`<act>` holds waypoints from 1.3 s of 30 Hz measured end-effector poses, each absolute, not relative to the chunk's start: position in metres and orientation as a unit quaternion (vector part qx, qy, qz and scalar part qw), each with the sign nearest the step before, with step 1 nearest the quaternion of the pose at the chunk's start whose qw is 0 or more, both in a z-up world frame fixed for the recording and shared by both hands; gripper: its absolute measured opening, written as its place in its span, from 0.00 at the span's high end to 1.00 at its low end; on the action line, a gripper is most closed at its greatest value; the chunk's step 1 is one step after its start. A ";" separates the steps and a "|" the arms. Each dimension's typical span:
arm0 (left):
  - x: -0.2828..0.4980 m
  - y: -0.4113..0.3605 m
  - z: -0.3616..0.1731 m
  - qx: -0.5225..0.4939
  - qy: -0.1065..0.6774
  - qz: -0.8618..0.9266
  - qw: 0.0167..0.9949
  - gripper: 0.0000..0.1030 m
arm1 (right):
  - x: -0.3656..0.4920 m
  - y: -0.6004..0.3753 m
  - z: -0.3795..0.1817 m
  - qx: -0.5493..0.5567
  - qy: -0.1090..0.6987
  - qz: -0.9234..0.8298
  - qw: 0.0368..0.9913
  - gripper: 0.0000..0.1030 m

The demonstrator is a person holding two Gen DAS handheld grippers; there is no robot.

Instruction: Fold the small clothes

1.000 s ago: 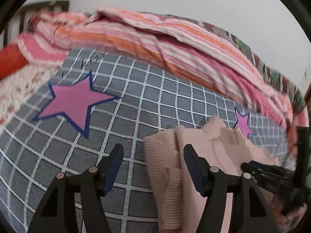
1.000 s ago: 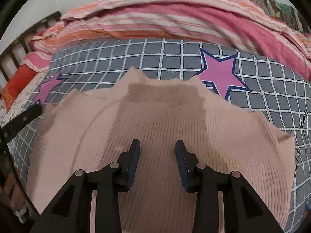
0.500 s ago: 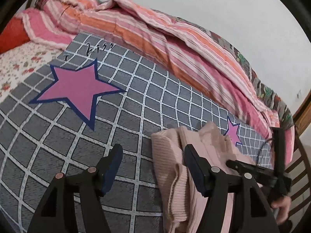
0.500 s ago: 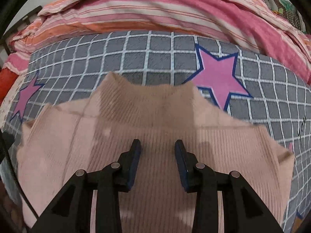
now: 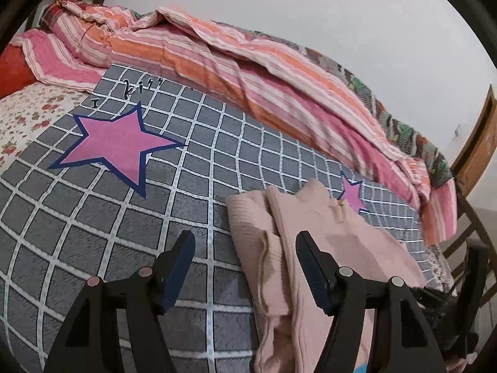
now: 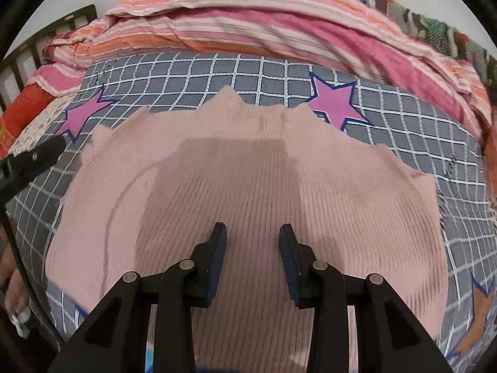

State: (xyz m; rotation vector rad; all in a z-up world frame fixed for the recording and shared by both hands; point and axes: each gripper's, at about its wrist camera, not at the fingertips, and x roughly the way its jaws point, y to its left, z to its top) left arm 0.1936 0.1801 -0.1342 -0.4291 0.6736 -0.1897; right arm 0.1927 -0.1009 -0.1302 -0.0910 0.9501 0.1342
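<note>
A pale pink ribbed knit sweater lies on a grey grid blanket with pink stars. In the right wrist view it is spread wide, collar at the far edge. My right gripper is open and empty just above the sweater's near half. In the left wrist view the sweater shows from its left side, its edge folded over in layers. My left gripper is open and empty at that edge, its right finger over the fabric, its left finger over the blanket.
A bunched pink and orange striped quilt lies along the far side of the bed. A floral sheet and red pillow are at the left. A wooden chair stands at the right. The left gripper's tip shows in the right view.
Both cameras have shifted slightly over the bed, the left wrist view turning to the right. The sweater lies the same way. Both grippers have stayed open.
</note>
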 end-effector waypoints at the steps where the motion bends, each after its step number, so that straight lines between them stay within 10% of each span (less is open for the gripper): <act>1: 0.190 0.183 -0.135 -0.218 0.325 -0.099 0.915 0.37 | 0.188 -0.101 -0.130 -0.045 0.454 0.064 0.888 0.65; 28: 0.107 0.133 -0.187 -0.285 0.371 -0.192 0.863 0.37 | 0.085 -0.162 -0.134 0.010 0.424 0.082 0.902 0.65; 39: 0.175 0.129 -0.176 -0.341 0.342 -0.116 0.868 0.55 | 0.067 -0.247 -0.119 0.088 0.393 0.048 0.914 0.65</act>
